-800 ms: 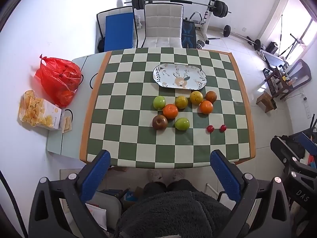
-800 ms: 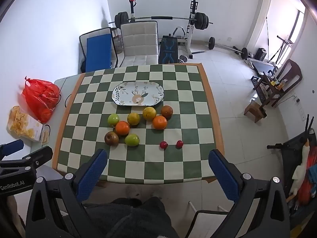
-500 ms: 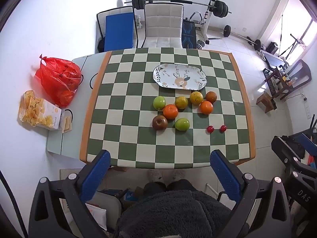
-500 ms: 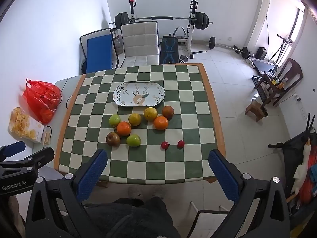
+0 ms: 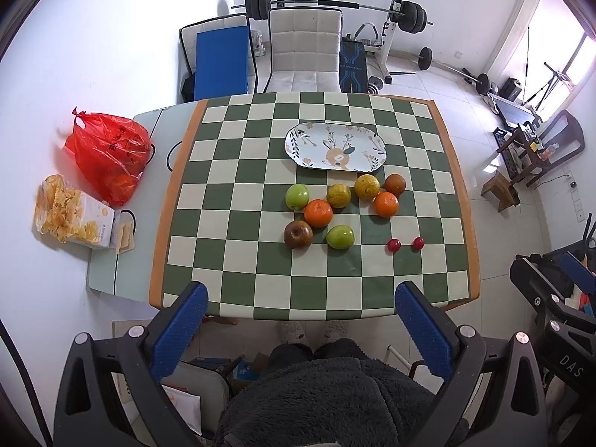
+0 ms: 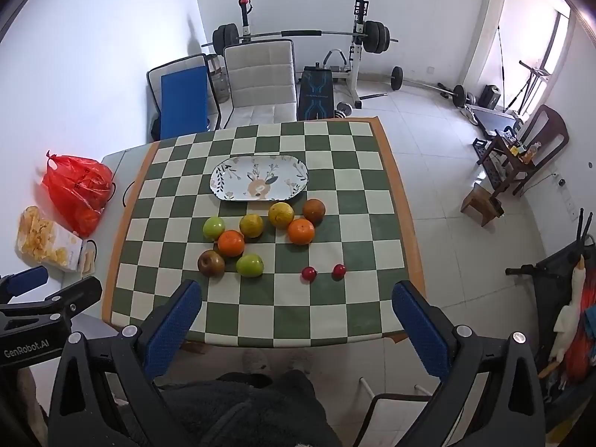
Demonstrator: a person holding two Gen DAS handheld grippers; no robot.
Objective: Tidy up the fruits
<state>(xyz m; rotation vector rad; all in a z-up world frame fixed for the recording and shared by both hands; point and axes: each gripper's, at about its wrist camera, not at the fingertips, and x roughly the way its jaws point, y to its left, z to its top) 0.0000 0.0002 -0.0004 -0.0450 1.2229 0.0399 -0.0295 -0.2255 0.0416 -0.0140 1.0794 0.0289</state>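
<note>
Several fruits lie on the green checked table [image 5: 238, 260]: two green apples [image 5: 297, 196] [image 5: 340, 236], two oranges [image 5: 318, 213] [image 5: 386, 204], two yellow citrus [image 5: 338, 195] [image 5: 367, 186], a brown-red apple [image 5: 298, 234], a dark round fruit [image 5: 395, 184] and two small red fruits [image 5: 393, 245] [image 5: 418, 243]. An empty oval floral plate [image 5: 335, 146] sits behind them. My left gripper [image 5: 298, 309] and right gripper [image 6: 296, 303] hover open and empty, high above the table's near edge. The plate [image 6: 259, 177] and fruits [image 6: 231, 243] also show in the right wrist view.
A red plastic bag [image 5: 108, 152] and a snack box [image 5: 72, 214] lie on the white side table at the left. Two chairs [image 5: 303, 48] stand behind the table, with gym equipment [image 5: 402, 3] beyond. The person's lap [image 5: 316, 402] is below the grippers.
The right gripper has shifted slightly, so the table sits a little further right and lower in its view. The left view is almost unchanged. No fruit has moved.
</note>
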